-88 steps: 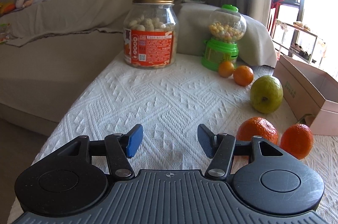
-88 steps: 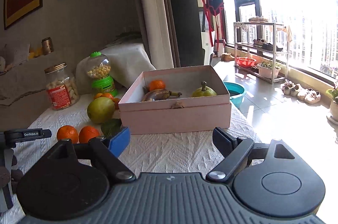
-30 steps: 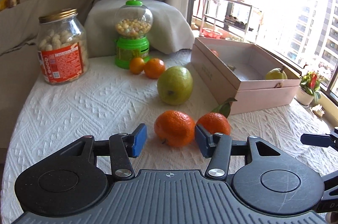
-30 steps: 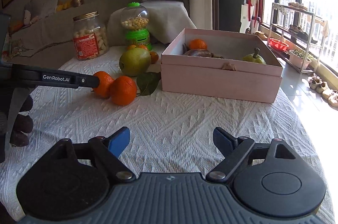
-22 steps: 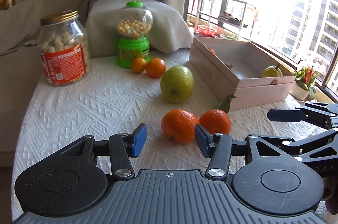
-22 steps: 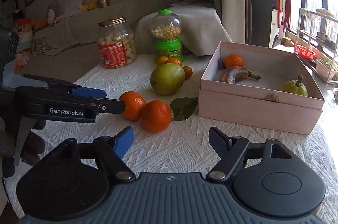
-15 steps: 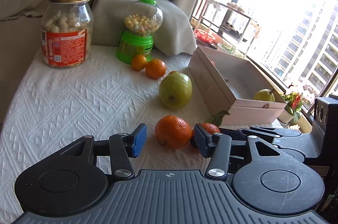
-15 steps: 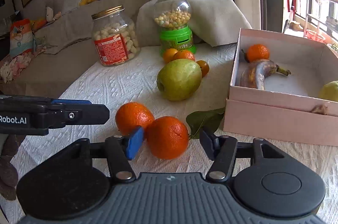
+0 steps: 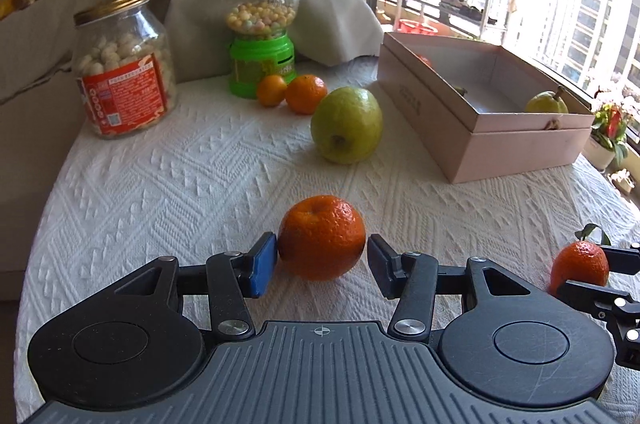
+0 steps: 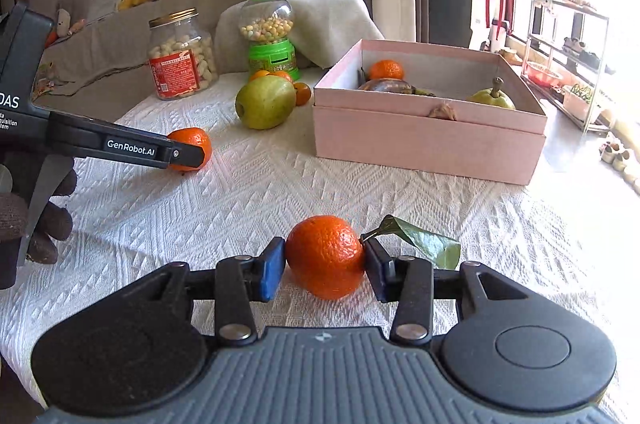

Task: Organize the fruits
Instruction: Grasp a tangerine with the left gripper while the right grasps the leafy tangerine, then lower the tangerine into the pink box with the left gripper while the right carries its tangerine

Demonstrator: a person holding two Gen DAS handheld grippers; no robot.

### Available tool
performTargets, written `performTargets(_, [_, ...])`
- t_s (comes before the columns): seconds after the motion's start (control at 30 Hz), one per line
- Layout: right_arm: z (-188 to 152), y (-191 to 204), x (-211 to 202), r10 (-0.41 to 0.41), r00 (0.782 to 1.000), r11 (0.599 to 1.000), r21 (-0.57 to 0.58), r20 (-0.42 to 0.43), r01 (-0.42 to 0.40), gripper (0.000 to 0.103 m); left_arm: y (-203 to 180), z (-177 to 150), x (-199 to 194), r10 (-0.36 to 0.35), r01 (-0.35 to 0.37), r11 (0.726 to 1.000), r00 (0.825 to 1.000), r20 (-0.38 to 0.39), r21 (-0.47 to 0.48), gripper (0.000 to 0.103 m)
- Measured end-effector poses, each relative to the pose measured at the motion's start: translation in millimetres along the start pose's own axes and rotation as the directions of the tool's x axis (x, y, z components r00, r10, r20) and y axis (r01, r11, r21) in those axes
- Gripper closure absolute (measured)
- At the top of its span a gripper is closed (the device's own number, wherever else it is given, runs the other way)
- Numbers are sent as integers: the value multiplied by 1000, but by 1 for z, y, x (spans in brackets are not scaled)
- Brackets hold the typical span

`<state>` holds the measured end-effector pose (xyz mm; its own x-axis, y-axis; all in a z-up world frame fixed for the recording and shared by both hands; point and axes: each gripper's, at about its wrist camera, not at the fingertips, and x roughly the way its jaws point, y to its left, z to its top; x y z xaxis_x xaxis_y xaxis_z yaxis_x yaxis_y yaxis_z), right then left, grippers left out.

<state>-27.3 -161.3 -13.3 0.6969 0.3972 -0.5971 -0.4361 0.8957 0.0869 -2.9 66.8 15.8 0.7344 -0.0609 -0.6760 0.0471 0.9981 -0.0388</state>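
Observation:
My left gripper point(image 9: 322, 258) is shut on a plain orange point(image 9: 321, 237); it also shows in the right wrist view point(image 10: 191, 148). My right gripper point(image 10: 325, 266) is shut on an orange with a green leaf point(image 10: 325, 255), seen at the right edge of the left wrist view point(image 9: 580, 266). Both oranges are just above or on the white cloth. A big green fruit point(image 9: 346, 130) and two small oranges point(image 9: 305, 93) lie further back. The pink box point(image 10: 428, 140) holds an orange point(image 10: 386, 69), a dark banana point(image 10: 390, 86) and a green pear point(image 10: 491, 99).
A glass snack jar with a red label point(image 9: 124, 68) and a green candy dispenser point(image 9: 262, 32) stand at the back of the table point(image 9: 160, 176). A covered sofa lies behind. A metal rack point(image 10: 568, 36) stands by the window on the right.
Both grippers have closed on the two front oranges and drawn them apart. The leafed orange has moved to the right, away from the plain one.

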Motion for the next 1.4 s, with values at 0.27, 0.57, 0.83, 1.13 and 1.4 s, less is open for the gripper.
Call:
performTargets(0.27, [7, -24, 25, 224, 973, 973, -39, -46, -226, 37, 8, 5, 16, -14, 13, 989, 1000, -5, -148, 47])
performTargets(0.57, [5, -19, 27, 173, 984, 977, -120, -40, -177, 37, -2, 19, 27, 74, -77, 965, 997, -21, -252, 47])
performTargets(0.83, [2, -22, 19, 136, 991, 984, -115, 15, -134, 60, -10, 9, 31, 88, -69, 980, 992, 95, -185, 48])
performTargets(1.13, [19, -28, -35, 127, 992, 986, -109, -10, -127, 62, -36, 0, -38, 37, -10, 991, 979, 201, -132, 48])
performTargets(1.4, [56, -50, -96, 147, 988, 983, -118, 46, -141, 62, -86, 25, -100, -89, 101, 994, 957, 276, -30, 48])
